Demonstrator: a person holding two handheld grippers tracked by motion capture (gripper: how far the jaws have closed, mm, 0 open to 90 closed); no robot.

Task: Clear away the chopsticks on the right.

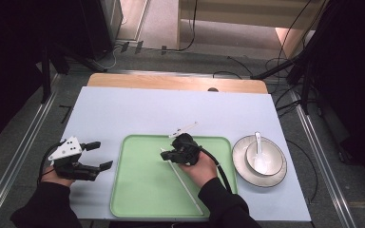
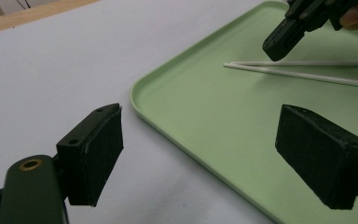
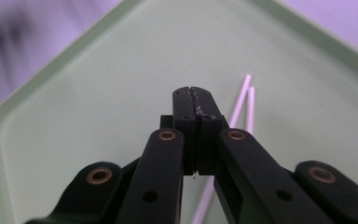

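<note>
Now we see 2 white chopsticks (image 1: 183, 179) lying side by side on the green tray (image 1: 138, 190). They run long-ways from the tray's near right edge up toward its middle, tips pointing away from us and a bit left. Our right gripper (image 1: 167, 155) hangs just over those tips, jaws pressed tight together with nothing between them. We think we are lining up to pick the sticks up; next the jaws must open and come down around them. Our left gripper (image 1: 103, 156) waits wide open, empty, on the table (image 1: 123, 114) beside the tray. A bowl (image 1: 266, 159) with a spoon (image 1: 259, 151) sits right of the tray.
</note>
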